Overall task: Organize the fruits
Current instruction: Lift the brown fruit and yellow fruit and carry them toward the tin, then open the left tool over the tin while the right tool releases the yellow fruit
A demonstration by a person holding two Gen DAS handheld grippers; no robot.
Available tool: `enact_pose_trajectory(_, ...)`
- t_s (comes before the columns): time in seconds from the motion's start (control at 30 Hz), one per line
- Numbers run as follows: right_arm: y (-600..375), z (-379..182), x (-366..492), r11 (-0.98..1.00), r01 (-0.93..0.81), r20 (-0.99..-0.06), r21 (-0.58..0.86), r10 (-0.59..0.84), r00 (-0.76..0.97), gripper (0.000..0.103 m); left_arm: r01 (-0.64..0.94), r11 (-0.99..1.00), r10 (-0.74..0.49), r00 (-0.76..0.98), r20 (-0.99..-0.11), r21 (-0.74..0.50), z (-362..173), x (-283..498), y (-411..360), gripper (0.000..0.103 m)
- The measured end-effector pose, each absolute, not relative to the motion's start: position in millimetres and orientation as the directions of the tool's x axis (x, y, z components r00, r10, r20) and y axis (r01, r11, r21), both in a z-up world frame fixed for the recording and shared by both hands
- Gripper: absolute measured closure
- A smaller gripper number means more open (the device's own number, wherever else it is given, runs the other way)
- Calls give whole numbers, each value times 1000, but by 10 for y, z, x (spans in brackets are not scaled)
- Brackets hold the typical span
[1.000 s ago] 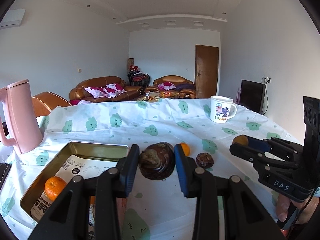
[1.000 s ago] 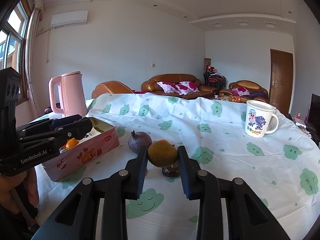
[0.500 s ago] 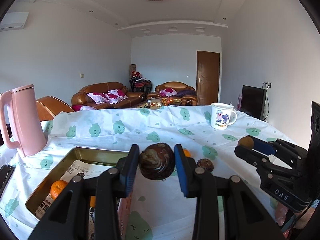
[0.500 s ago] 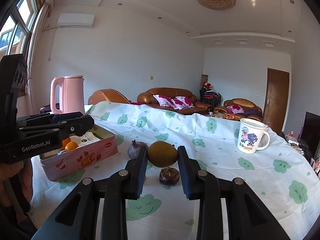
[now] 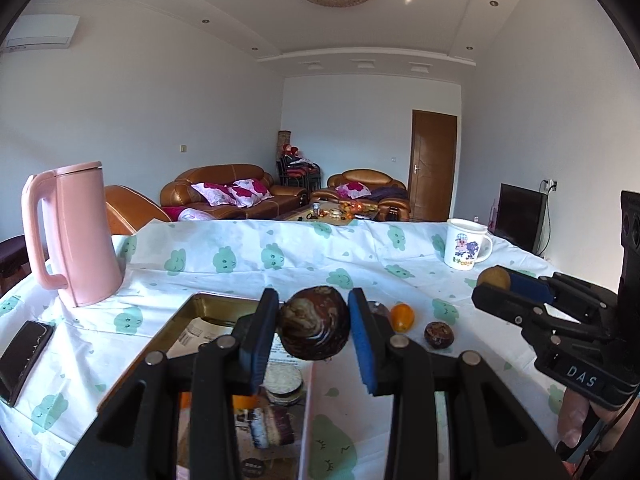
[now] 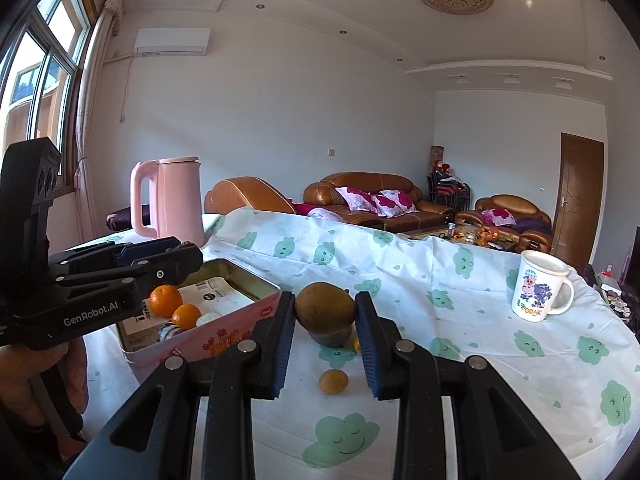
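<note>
My left gripper [image 5: 313,330] is shut on a dark brown wrinkled fruit [image 5: 314,328], held above the near right edge of the open pink tin [image 5: 208,304]. My right gripper [image 6: 325,316] is shut on a brown kiwi-like fruit [image 6: 325,311], held above the tablecloth to the right of the tin [image 6: 224,336]. Two oranges [image 6: 165,300] lie in the tin. On the cloth lie a small orange fruit [image 5: 401,317], a dark wrinkled fruit [image 5: 439,334], and in the right wrist view a small brown fruit [image 6: 333,381] and a dark fruit [image 6: 330,336] behind the kiwi.
A pink kettle [image 5: 76,232] stands at the back left beside the tin. A white cartoon mug [image 5: 464,249] stands at the back right. A black phone [image 5: 24,354] lies at the left edge. The tin also holds papers and snack packets [image 5: 276,420].
Both grippers have risen and moved left with their fruits. My left gripper is now over the tin's edge; the right one is closer to the tin.
</note>
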State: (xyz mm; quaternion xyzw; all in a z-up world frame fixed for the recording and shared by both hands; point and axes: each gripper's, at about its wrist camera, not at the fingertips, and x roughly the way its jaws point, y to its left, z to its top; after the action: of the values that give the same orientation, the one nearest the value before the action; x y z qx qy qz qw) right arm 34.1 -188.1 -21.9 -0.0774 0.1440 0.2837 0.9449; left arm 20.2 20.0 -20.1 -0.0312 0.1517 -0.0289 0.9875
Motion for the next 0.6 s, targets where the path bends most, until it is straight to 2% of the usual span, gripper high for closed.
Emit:
enact_pose_trajectory(0.27,-1309,-209,391,742,-669,-365,-39,613,701,71,-68,992,29,944,-329,-109,-224,154,810,66)
enact_pose_trajectory(0.6,-608,-437,393,644,-763,-464,-56,660,591,71,-136,981,68,909,-410,-140,-427,169,1161,66)
